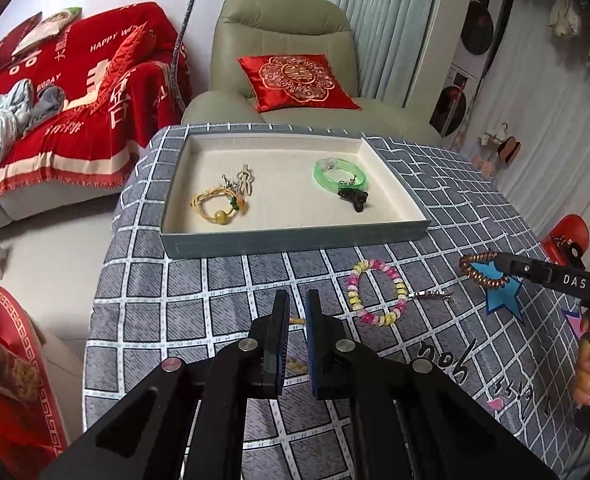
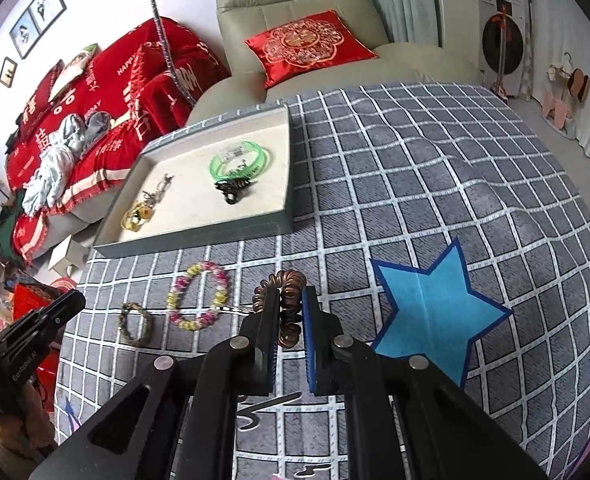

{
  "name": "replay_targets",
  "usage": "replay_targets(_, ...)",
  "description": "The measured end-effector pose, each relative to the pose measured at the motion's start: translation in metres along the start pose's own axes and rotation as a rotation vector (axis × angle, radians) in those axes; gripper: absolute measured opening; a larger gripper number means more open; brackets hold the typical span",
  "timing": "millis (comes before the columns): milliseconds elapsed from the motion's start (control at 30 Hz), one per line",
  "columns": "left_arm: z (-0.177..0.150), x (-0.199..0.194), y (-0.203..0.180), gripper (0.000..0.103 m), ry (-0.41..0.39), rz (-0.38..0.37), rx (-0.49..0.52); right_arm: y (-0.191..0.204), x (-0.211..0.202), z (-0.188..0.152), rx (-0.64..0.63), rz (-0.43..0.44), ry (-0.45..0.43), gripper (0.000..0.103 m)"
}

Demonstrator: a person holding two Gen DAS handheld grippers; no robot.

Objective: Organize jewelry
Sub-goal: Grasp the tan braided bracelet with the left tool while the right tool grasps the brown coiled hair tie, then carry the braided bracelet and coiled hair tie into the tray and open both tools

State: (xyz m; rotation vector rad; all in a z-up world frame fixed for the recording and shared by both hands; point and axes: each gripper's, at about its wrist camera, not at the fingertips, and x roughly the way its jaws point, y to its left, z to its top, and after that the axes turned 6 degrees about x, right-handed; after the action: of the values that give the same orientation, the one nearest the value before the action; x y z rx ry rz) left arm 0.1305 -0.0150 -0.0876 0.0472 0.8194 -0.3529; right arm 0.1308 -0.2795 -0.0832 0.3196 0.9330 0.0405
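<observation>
My right gripper (image 2: 291, 296) is shut on a copper coil band (image 2: 285, 308), lifted above the checked cloth; the left wrist view shows the band (image 1: 475, 272) at that gripper's tip (image 1: 495, 258). My left gripper (image 1: 296, 300) is shut. Only bits of an olive braided bracelet (image 2: 135, 324) show through its narrow gap, and the bracelet lies on the cloth apart from that gripper's tip (image 2: 77, 302). A pink and yellow bead bracelet (image 1: 375, 294) and a silver pin (image 1: 431, 294) lie nearby. The tray (image 1: 295, 236) holds a green bangle (image 1: 339, 174), black clip (image 1: 355, 198) and yellow cord bracelet (image 1: 219, 206).
A blue star patch (image 2: 435, 312) marks the cloth right of the right gripper. Behind the table stands a pale armchair (image 1: 283, 40) with a red cushion, and a red-covered sofa (image 1: 75, 92) is at the left. The table drops off on the left side.
</observation>
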Motion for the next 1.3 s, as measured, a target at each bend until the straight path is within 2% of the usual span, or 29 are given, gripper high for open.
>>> replay_targets(133, -0.008, 0.010, 0.001, 0.025, 0.036, 0.060, 0.002, 0.006, -0.004, -0.004, 0.000, 0.020, -0.001, 0.012)
replay_targets(267, -0.017, 0.019, 0.001, 0.025, 0.074, 0.076, -0.014, 0.009, -0.008, -0.010, -0.003, 0.039, 0.000, 0.012)
replay_targets(300, -0.019, 0.019, 0.001, 0.032, 0.068, 0.077, -0.015, 0.010, -0.009, -0.012, -0.003, 0.044, 0.000, 0.012)
replay_targets(333, -0.020, 0.020, 0.001, 0.078, 0.068, 0.084, -0.015, 0.010, -0.012, -0.014, -0.003, 0.051, -0.003, 0.012)
replay_targets(367, -0.021, 0.020, 0.001, 0.103, 0.073, 0.098, -0.015, 0.011, -0.013, -0.015, -0.003, 0.057, -0.005, 0.012)
replay_targets(433, -0.024, 0.019, 0.001, 0.103, 0.047, 0.150, -0.004, 0.011, -0.016, -0.018, -0.001, 0.066, -0.008, 0.012)
replay_targets(500, -0.024, 0.023, 0.001, 0.103, 0.068, 0.158, 0.003, 0.013, -0.019, -0.022, 0.000, 0.077, -0.009, 0.012)
replay_targets(567, -0.025, 0.032, 0.004, 0.103, 0.086, 0.198, -0.007, 0.013, -0.020, -0.025, 0.000, 0.086, -0.008, 0.012)
replay_targets(667, -0.027, 0.048, 0.013, 0.103, 0.131, 0.203, -0.042, 0.014, -0.022, -0.029, 0.002, 0.093, -0.006, 0.012)
replay_targets(767, -0.030, 0.065, 0.017, 0.089, 0.196, 0.186, -0.052, 0.014, -0.023, -0.033, 0.004, 0.099, -0.004, 0.012)
replay_targets(867, -0.029, 0.070, 0.014, 0.082, 0.196, 0.166, -0.049, 0.014, -0.023, -0.033, 0.007, 0.103, -0.004, 0.012)
replay_targets(900, -0.028, 0.071, 0.008, 0.075, 0.196, 0.157, -0.025, 0.014, -0.023, -0.033, 0.008, 0.104, -0.003, 0.012)
replay_targets(967, -0.026, 0.072, -0.006, 0.059, 0.193, 0.152, 0.032, 0.015, -0.022, -0.034, 0.008, 0.107, -0.001, 0.012)
replay_targets(1000, -0.025, 0.073, -0.014, 0.031, 0.191, 0.128, 0.069, 0.015, -0.022, -0.033, 0.007, 0.109, -0.001, 0.012)
replay_targets(1033, -0.024, 0.074, -0.021, 0.021, 0.196, 0.120, 0.098, 0.017, -0.022, -0.033, 0.005, 0.111, -0.001, 0.012)
replay_targets(1067, -0.024, 0.074, -0.024, 0.021, 0.196, 0.118, 0.110, 0.017, -0.023, -0.033, 0.002, 0.114, -0.002, 0.012)
replay_targets(1167, -0.023, 0.068, -0.024, 0.021, 0.172, 0.038, 0.069, 0.020, -0.028, -0.033, -0.009, 0.121, -0.012, 0.012)
replay_targets(1300, -0.011, 0.045, -0.019, 0.021, 0.121, 0.020, 0.040, 0.024, -0.033, -0.024, -0.023, 0.134, -0.026, 0.012)
